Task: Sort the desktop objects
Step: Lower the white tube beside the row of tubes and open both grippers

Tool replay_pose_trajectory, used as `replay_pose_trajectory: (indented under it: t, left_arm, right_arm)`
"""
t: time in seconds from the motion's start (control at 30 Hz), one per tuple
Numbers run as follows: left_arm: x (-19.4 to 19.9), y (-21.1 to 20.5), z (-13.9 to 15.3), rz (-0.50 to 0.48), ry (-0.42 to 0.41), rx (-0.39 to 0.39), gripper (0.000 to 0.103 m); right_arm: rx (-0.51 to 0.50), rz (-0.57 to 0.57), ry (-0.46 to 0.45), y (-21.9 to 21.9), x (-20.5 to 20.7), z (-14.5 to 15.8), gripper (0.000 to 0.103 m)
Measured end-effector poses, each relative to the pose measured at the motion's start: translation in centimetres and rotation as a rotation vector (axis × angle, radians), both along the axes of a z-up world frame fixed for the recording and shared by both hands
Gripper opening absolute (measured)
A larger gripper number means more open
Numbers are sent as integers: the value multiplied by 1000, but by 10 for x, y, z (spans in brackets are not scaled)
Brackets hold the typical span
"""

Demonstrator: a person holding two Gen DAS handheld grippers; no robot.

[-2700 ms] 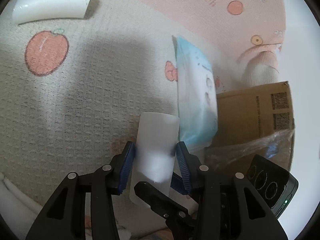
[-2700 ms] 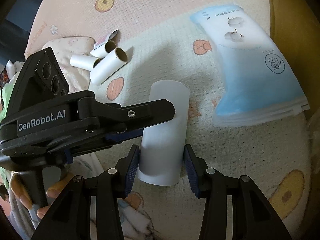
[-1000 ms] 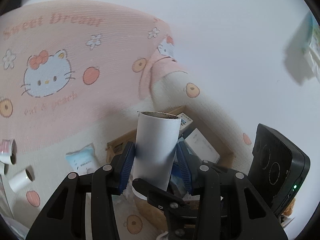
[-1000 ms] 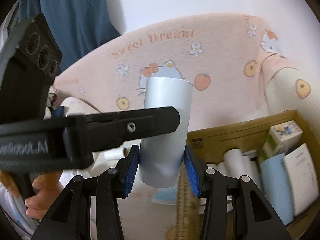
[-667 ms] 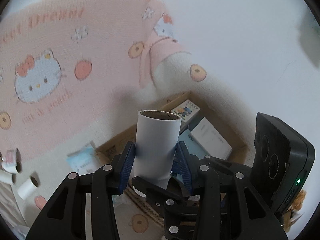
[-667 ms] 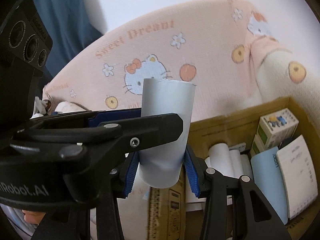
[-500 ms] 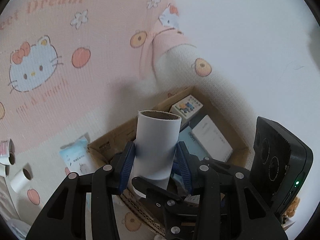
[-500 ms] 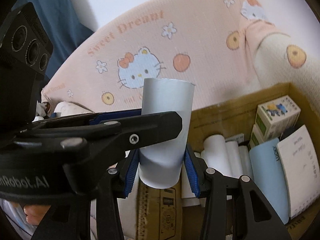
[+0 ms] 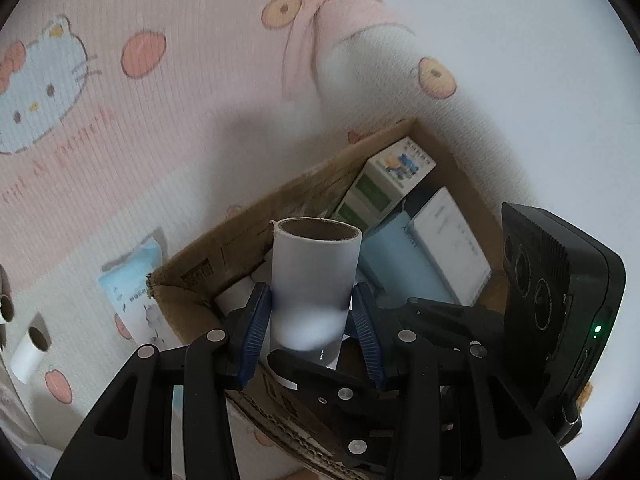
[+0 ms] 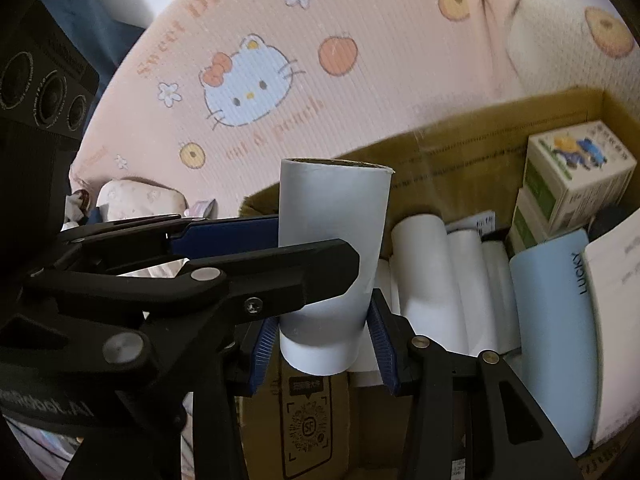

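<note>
A white cardboard tube [image 9: 314, 276] with a brown inner rim stands upright, held from two sides. My left gripper [image 9: 311, 304] is shut on its lower part with blue pads. My right gripper [image 10: 323, 340] is shut on the same tube [image 10: 332, 232] near its bottom end. The left gripper's fingers [image 10: 256, 276] cross in from the left in the right wrist view. The tube hangs over the near left corner of an open cardboard box [image 9: 256, 220]. In the box [image 10: 460, 136] lie white tubes [image 10: 424, 280], small green and white cartons [image 10: 576, 168] and a light blue pack [image 10: 552, 320].
A pink cartoon-cat blanket [image 10: 248, 80] covers the bed behind the box. A blue and white packet [image 9: 132, 280] lies left of the box. Loose white tubes [image 9: 30, 346] lie further left. A white wall [image 9: 520, 60] is behind.
Both grippers, still shut on the tube, have tilted down and sunk toward the box. The box and its contents now fill more of both views.
</note>
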State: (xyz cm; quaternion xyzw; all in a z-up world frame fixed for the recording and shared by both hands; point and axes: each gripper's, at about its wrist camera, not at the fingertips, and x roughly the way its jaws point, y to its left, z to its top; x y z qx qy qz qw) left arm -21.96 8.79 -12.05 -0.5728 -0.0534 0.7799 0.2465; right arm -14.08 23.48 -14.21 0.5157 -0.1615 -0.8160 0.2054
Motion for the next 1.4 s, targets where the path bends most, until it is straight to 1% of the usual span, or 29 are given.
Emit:
replay_pose_trajectory:
  t: [0.1,0.2,0.23,0.27,0.33,0.37,0.43,0.5,0.57,0.63,0.7,0.77,0.87,1.0,1.1,1.13,1.2,1.23,1.27,1.3,1.33,1.4]
  left_arm:
    - [-3,5,-7,-30,-16,-28,46]
    - [-5,7,-10,-38,-20,-61,46]
    - [-6,7,-11,-43,-28,-63,43]
    - [-7,8,-14,-55,-49,-62,38]
    - [-8,9,-17,-74,-68,-71,33]
    - [-7,11,-18,-84,-53,-102,29]
    - [-6,14,-19,-112,-35,-162,25]
    - [-5,13,-19,-118,-37,-163,23]
    - [-5,11,-19,-121,-36,-159,10]
    - [-4,9,-20,-121,-34,-172,9]
    - [-4,11,-25,-120,-36,-202,7]
    - [-5,12,-29,-130,-35,-201,5]
    - [-3,12,-28,-135,-37,-183,5]
    - [-3,12,-24,-141,-34,-177,5]
    - [-2,15,-18,-169,-36,-196,5]
    - [-2,17,-16,-185,-41,-208,6]
    - [-3,24,-13,-216,-58,-238,13]
    - [-4,27,-12,-229,-78,-253,18]
    - [-4,30,-13,-232,-101,-264,18]
    - [-5,31,-14,-227,-118,-274,18]
    - [-7,35,-15,-223,-125,-289,18]
    - [-6,39,-16,-227,-113,-308,18]
  right_arm:
    - [19,2,-27,1,-3,-7,41]
    - [44,13,-60,0,-7,-13,41]
    - [47,12,-77,0,-9,-15,41]
    - [53,11,-92,0,-10,-18,41]
    - [66,12,-127,1,-12,-24,41]
    - [70,13,-138,1,-13,-26,41]
    - [82,25,-136,0,-13,-27,41]
    - [94,34,-141,-2,-14,-26,41]
    - [104,41,-151,-3,-16,-26,41]
    - [121,53,-154,-5,-16,-25,41]
    - [148,65,-148,-8,-17,-25,41]
    - [189,82,-138,-13,-16,-25,41]
    - [241,107,-129,-21,-15,-26,41]
    - [220,93,-132,-15,-17,-25,41]
    - [199,82,-153,-5,-13,-20,41]
    - [194,82,-162,-2,-10,-19,41]
    - [171,72,-190,6,-4,-16,41]
    - [150,67,-202,10,-2,-15,40]
    - [122,61,-212,14,0,-14,37]
    - [97,58,-225,19,2,-14,28]
    - [77,52,-240,23,4,-14,26]
    - [67,35,-257,30,5,-16,25]
